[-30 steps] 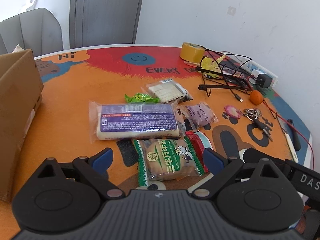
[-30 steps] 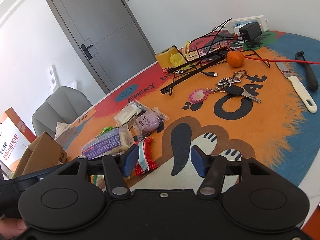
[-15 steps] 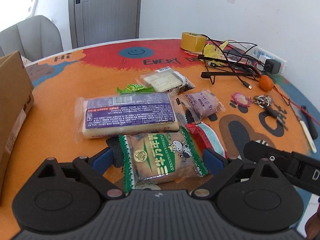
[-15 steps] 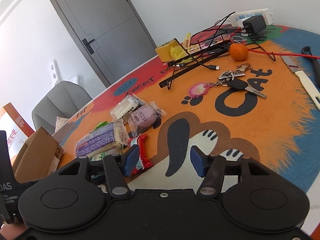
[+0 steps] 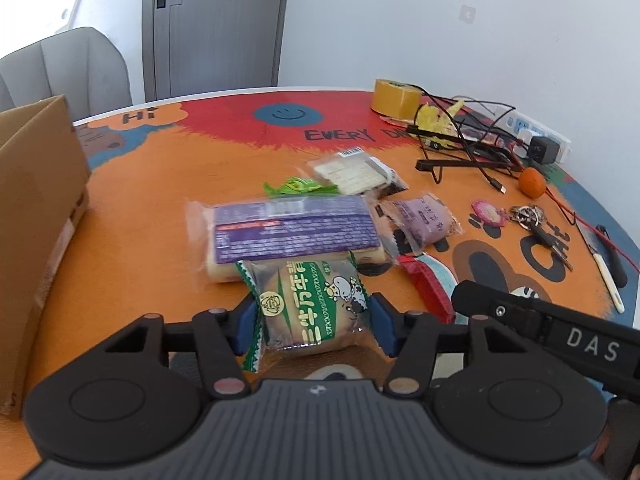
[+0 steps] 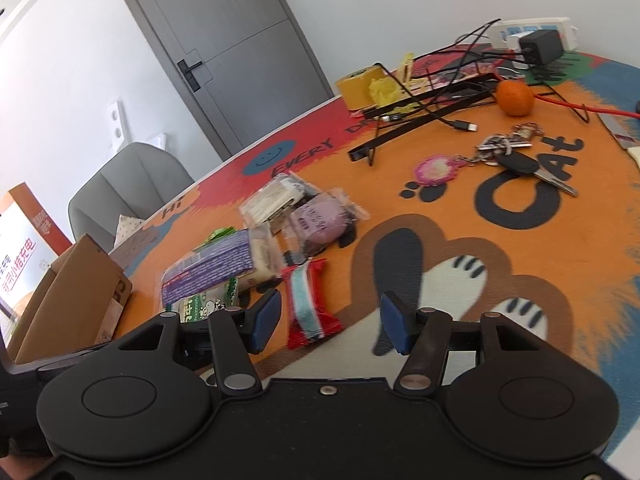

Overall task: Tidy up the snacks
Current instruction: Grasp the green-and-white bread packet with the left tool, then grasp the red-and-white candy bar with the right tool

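Observation:
A green snack packet (image 5: 308,312) lies at the near end of the snack pile. My left gripper (image 5: 312,320) is closing on it, and its blue pads touch both of the packet's sides. Behind it lie a long purple packet (image 5: 292,232), a green candy (image 5: 300,188), a white cracker packet (image 5: 352,174) and a purple bun (image 5: 424,220). A red packet (image 6: 308,304) lies on the mat between the fingers of my right gripper (image 6: 330,324), which is open and not touching it. The cardboard box (image 5: 36,220) stands at the left.
The round table's mat (image 6: 520,280) carries a tape roll (image 5: 396,98), tangled cables with a power strip (image 5: 536,136), an orange (image 5: 532,182), keys (image 5: 536,220) and a knife (image 5: 608,276) on the right. A grey chair (image 5: 64,68) and a door stand behind.
My left gripper slid forward around the green packet and its jaws narrowed onto it. My right gripper drifted toward the snacks, so the red packet now lies between its fingers.

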Available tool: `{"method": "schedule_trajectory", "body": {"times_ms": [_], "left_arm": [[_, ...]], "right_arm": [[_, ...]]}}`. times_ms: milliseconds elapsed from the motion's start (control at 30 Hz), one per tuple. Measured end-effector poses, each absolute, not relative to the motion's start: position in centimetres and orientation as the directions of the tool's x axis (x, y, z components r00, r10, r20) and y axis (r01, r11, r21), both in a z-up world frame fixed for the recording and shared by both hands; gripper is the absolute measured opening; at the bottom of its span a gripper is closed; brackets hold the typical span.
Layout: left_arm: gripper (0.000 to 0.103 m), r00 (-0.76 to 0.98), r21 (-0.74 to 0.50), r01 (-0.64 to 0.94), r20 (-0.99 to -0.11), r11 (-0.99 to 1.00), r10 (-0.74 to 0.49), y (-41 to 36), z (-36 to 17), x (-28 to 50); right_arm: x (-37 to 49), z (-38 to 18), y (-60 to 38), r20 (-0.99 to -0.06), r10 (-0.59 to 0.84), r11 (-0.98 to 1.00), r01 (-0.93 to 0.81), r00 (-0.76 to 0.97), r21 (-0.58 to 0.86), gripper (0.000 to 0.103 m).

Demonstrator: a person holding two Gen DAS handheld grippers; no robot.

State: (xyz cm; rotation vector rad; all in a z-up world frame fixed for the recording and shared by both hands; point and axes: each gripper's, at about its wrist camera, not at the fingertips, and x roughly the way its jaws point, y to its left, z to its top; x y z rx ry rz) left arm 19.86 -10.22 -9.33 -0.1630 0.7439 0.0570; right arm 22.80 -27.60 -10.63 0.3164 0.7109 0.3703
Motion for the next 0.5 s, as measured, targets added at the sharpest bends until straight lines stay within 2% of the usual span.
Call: {"method": "schedule_trajectory", "body": {"times_ms": [200, 500], "left_arm": [[0.051, 0.736, -0.147, -0.130, -0.677, 0.981, -0.004, -8.7, -8.9, 19.2], [0.052, 0.726, -0.151, -0.147, -0.687, 0.978, 0.003, -6.4, -8.7, 18.4]], "right_arm": [[23.1, -10.6, -26.3, -0.579, 0.419, 0.899, -0.227, 0.699, 0.376, 0.057], [23.8, -10.8, -23.6, -0.594, 0.377, 0.924, -0.249, 0.711, 0.289, 0.060]]}}
